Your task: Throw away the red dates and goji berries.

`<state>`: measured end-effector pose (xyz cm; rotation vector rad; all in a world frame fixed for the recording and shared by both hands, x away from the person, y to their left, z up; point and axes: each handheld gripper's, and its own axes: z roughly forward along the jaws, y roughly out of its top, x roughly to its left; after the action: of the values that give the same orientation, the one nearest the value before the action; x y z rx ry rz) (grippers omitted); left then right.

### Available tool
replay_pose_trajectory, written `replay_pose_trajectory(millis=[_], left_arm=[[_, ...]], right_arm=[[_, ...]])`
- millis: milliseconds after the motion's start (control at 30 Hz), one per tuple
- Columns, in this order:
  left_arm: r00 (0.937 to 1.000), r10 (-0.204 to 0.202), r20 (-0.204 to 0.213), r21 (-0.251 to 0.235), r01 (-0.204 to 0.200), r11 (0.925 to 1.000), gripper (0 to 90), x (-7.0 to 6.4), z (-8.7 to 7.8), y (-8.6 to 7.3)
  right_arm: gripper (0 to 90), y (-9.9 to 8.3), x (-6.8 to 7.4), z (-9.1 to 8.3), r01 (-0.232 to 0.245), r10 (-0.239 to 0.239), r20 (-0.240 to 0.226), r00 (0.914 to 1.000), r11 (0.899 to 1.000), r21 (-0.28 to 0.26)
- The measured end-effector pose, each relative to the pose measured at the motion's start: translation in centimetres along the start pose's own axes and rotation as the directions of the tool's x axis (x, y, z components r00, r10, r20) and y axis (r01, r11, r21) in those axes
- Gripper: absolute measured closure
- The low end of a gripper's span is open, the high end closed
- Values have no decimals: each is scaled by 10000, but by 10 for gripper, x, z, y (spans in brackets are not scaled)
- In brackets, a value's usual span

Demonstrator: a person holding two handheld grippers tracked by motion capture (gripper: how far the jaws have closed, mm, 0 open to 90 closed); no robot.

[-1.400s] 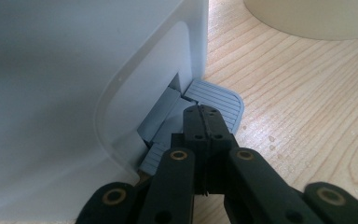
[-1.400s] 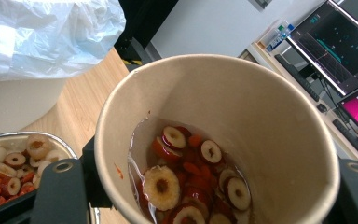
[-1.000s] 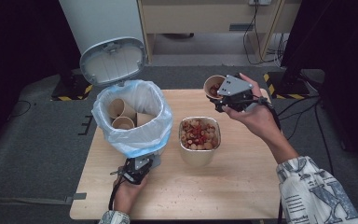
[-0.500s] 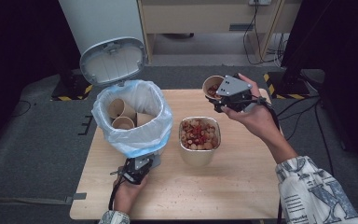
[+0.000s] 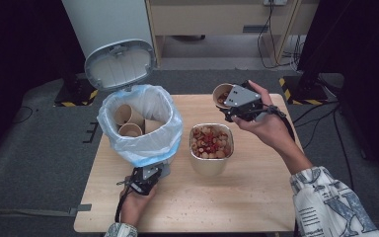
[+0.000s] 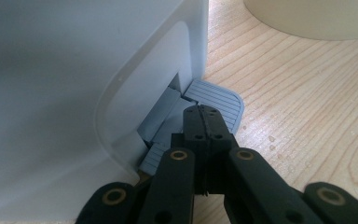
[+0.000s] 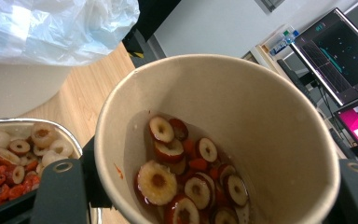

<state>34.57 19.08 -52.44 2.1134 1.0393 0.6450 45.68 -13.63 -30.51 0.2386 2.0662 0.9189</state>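
Left tongs (image 6: 204, 122) closed, low; right tongs (image 5: 233, 109) raised, clamped.

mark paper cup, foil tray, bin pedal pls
paper cup (image 7: 279, 121), right gripper view, bare inner wall
foil tray (image 5: 211, 165), high view, front outer wall
bin pedal (image 6: 216, 95), left gripper view, ribbed top face

Right gripper (image 5: 232, 109) with brown paper cup of sliced red-and-white fruit (image 5: 221, 95) shifted slightly left and toward person since 1.0 s ago, nearer rectangular foil container of fruit (image 5: 211, 143). Cup tilt looks about the same. Change small overall.
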Motion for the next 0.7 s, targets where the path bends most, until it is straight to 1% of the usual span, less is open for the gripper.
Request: replay_pose_trajectory(millis=[100,267,433,567,700], left_arm=[[10000,-2,-6,2,2,10000,896,0,0,0],[10000,-6,3,-2,6,10000,896,0,0,0],[10000,-1,0,1,1,10000,896,0,0,0],[10000,-3,-2,0,3,10000,896,0,0,0],[10000,-26,0,4,26,10000,896,0,0,0]], right_arm=[[298,1,0,0,-44,44,-17,10000,10000,-48],[298,3,1,0,188,-188,12,9998,9998,-50],[299,4,4,-1,706,-707,116,9974,9975,101],[299,6,3,-4,965,-968,238,9950,9953,109],[299,9,4,-7,1372,-1378,329,9899,9903,206]])
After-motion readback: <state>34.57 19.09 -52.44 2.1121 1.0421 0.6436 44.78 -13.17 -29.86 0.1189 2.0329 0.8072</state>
